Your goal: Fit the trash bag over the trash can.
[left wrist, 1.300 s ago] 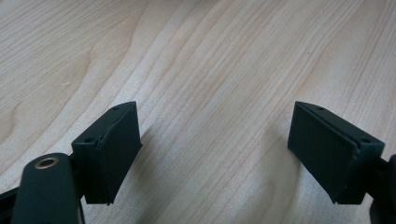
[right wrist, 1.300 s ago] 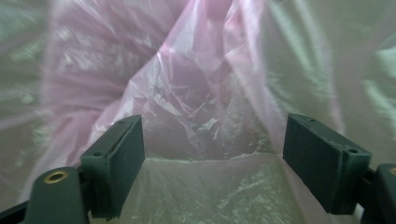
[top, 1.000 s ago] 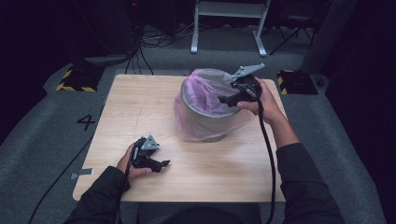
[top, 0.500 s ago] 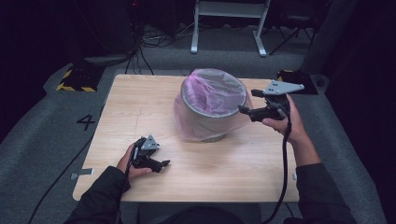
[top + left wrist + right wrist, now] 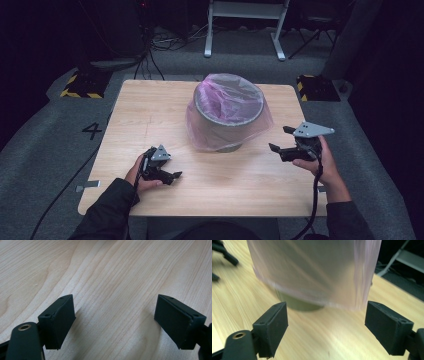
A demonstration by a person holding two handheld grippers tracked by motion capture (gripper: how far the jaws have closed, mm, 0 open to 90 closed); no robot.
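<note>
Right tool [image 5: 285, 142] has drawn back from the bin [image 5: 226, 120] rim and now sits low to the bin's right, clear of it, jaws wide apart, holding nothing. Pink liner [image 5: 227, 95] stays draped over the rim; bagging looks finished.

Left tool [image 5: 167, 172] unmoved, near-left of the bin on the worktop [image 5: 150, 115], jaws wide, nothing held.

Only writing: a "4" [image 5: 92, 131] on the floor, far left of the bin.

You've got one readable mark here: a dark numeral "4" [image 5: 92, 131] on the grey floor [image 5: 45, 150], just off the left edge of the bench [image 5: 150, 115]; beyond it, two black blocks carry yellow-and-black hazard stripes [image 5: 80, 93], no lettering; nothing legible on the bench itself.
</note>
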